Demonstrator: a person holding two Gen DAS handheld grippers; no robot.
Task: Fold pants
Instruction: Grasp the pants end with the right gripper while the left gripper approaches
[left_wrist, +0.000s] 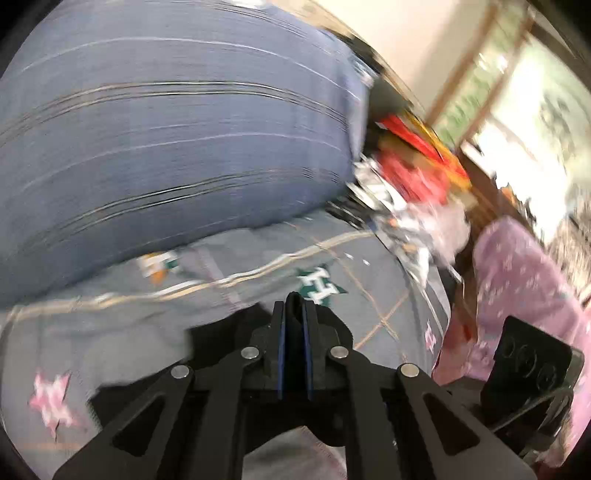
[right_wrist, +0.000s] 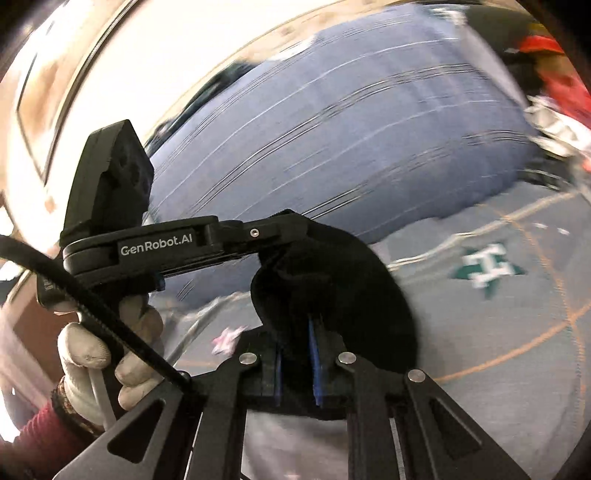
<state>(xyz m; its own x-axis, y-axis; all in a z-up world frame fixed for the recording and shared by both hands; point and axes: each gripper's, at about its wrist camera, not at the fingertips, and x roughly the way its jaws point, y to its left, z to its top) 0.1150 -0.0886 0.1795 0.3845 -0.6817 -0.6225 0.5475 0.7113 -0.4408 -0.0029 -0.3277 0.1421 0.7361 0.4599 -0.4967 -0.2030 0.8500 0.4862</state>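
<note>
The pants are black cloth. In the left wrist view my left gripper (left_wrist: 294, 306) is shut on a fold of the black pants (left_wrist: 221, 332), which hang dark to its left and below. In the right wrist view my right gripper (right_wrist: 299, 325) is shut on a bunched mass of the black pants (right_wrist: 332, 280). The left gripper (right_wrist: 284, 225) reaches in from the left there and pinches the same cloth at its top, held by a gloved hand (right_wrist: 107, 343). Both views are blurred by motion.
A grey bedsheet with star prints (left_wrist: 317, 284) lies below. A large blue striped pillow or quilt (left_wrist: 166, 129) lies behind. Red and mixed clutter (left_wrist: 413, 170) sits at the right, with a person's pink patterned sleeve (left_wrist: 517, 280) and a bright window (left_wrist: 535, 122).
</note>
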